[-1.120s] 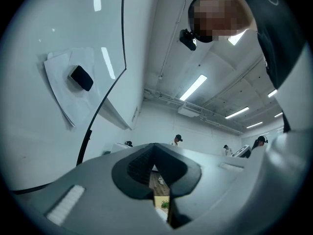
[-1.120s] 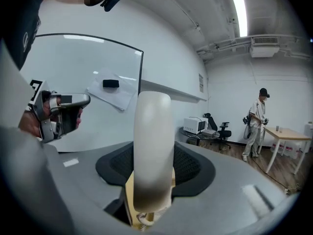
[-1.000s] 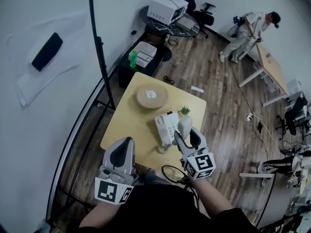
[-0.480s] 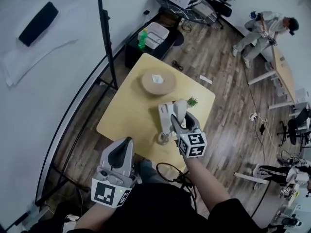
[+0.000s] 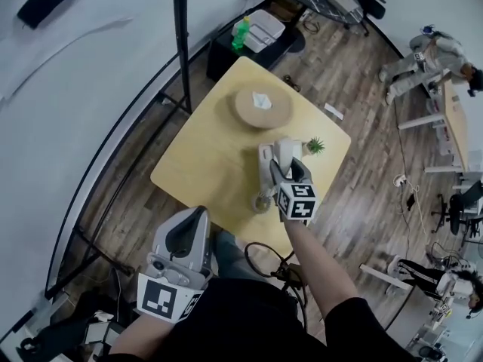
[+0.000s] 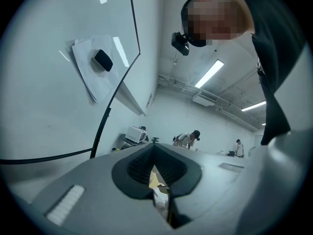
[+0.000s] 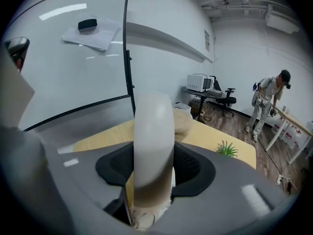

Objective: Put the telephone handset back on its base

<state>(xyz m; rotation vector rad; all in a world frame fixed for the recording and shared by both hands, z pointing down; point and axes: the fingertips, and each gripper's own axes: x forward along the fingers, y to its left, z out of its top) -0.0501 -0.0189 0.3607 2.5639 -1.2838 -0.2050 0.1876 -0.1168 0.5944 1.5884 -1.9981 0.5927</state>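
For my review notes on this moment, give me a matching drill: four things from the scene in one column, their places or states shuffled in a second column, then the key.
Column 1
1. telephone handset
2. small green plant
3. green bottle
4. left gripper

Column 2
A. off the table, on the dark cabinet by the wall
B. jaws together, nothing in them, held off the table close to the person's body
C. clamped between the jaws of the right gripper
D. standing on the yellow table, near the telephone base

Pairs: 1-C, 2-D, 3-A, 4-B
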